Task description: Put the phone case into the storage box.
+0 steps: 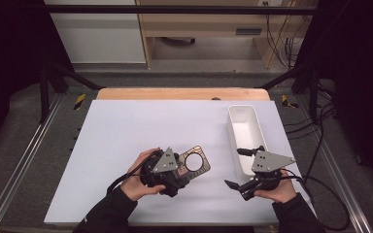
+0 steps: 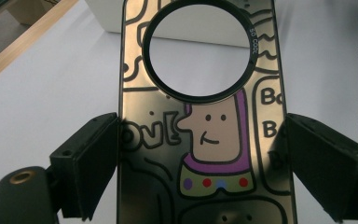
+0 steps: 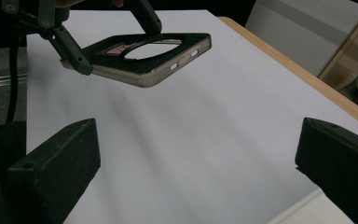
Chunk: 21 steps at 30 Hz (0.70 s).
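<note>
A phone case [image 2: 205,140] with a cartoon figure and a big round camera hole sits between the jaws of my left gripper [image 2: 203,126], which is shut on its long sides. In the high view the case [image 1: 205,164] sticks out up and to the right from the left gripper [image 1: 183,169], near the table's front middle. The right gripper view shows the case [image 3: 154,56] held tilted above the white surface by the left gripper [image 3: 74,51]. My right gripper [image 1: 238,168] is at the front right, open, with nothing between its jaws [image 3: 198,154].
A long white bin [image 1: 245,131] stands on the right side of the table, just beyond the right gripper. A white sheet [image 1: 141,121] covers the table, with a wooden edge [image 1: 182,93] at the back. Metal rails and cables run beside the table.
</note>
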Each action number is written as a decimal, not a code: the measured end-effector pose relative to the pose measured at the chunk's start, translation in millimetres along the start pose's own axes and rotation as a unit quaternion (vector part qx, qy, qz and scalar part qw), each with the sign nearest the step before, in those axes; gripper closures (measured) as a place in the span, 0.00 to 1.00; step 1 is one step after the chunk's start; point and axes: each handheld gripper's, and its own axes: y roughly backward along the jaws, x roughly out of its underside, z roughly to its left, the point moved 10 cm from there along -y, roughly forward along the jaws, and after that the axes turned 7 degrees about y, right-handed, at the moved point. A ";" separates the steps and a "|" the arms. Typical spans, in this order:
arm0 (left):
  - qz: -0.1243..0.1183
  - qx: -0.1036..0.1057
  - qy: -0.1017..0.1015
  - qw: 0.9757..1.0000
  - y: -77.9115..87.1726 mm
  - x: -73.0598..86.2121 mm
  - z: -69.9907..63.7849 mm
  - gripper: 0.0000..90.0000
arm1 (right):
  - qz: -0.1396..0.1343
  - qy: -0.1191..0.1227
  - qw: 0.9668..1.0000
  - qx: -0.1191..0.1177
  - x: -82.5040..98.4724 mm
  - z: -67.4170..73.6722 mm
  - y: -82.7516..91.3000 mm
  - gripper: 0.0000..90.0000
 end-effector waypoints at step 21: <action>0.008 0.007 -0.052 0.999 -0.4 -9.0 -10.6 0.13 | 0.019 0.057 0.998 -0.033 -14.8 16.5 -17.2 0.02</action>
